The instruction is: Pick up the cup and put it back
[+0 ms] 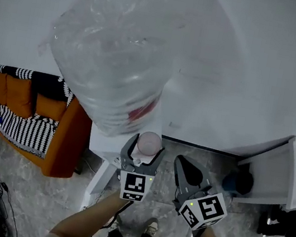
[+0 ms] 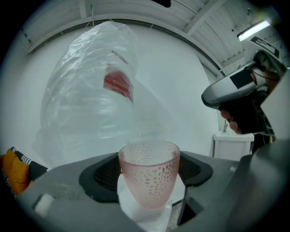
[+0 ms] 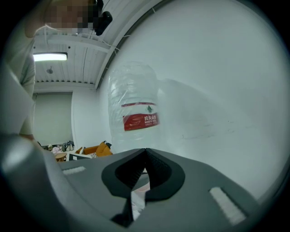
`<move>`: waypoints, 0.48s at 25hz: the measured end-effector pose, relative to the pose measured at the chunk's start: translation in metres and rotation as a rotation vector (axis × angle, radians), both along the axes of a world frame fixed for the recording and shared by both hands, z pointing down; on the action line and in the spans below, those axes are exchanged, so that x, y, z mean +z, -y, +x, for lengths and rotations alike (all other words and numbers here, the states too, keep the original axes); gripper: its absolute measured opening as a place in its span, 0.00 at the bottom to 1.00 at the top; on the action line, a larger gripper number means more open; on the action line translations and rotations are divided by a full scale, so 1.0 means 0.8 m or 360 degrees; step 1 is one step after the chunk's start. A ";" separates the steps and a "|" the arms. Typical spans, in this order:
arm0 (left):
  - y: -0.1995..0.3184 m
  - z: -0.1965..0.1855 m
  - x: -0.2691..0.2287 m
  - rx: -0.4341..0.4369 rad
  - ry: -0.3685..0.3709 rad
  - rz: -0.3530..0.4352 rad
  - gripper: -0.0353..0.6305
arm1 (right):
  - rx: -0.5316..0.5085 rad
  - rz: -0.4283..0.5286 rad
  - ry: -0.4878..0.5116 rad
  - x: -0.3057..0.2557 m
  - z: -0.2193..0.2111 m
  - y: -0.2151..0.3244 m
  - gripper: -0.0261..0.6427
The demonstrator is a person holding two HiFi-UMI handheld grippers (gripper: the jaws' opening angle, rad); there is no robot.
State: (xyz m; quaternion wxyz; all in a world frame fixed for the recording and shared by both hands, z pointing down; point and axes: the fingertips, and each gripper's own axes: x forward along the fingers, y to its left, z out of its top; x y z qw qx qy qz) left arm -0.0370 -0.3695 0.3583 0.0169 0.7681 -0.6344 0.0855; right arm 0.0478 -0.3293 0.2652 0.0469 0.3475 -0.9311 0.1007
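The cup (image 2: 148, 174) is a small tumbler of frosted pink glass. It is dimpled all over, widest at the rim and narrowing to a rounded base. It stands upright and nothing can be seen inside it. It sits just below and in front of the big water bottle (image 1: 113, 58), which is wrapped in clear plastic and carries a red label. A white ledge (image 2: 131, 213) lies under the base of the cup.

The left tongs (image 1: 145, 146) are pinching the cup, with one dark ribbed pad against each side of its wall and its rim standing clear above them. The right tongs (image 1: 183, 162) are pressed together with nothing between them. They hang to the right of the bottle, apart from the cup, and point toward the wall (image 1: 260, 61).

The bottle bulges out over the cup from above and to the left, so overhead room is tight there. The white stand (image 1: 110, 147) under the bottle drops away to the floor (image 1: 48, 200), which is open on the near side. An orange sofa (image 1: 50, 126) with a black-and-white throw lies left of the bottle. A white cabinet (image 1: 274, 177) stands well to the bottle's right, beyond the right tongs.
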 end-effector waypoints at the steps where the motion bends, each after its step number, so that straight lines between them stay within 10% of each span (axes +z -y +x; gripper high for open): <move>1: 0.002 0.000 0.004 -0.0003 -0.0005 0.0002 0.65 | 0.0004 -0.0009 0.0002 0.004 0.001 0.002 0.04; 12: 0.012 -0.014 0.042 -0.0049 0.0045 -0.0053 0.65 | 0.0026 -0.0085 -0.0018 0.038 0.016 0.004 0.04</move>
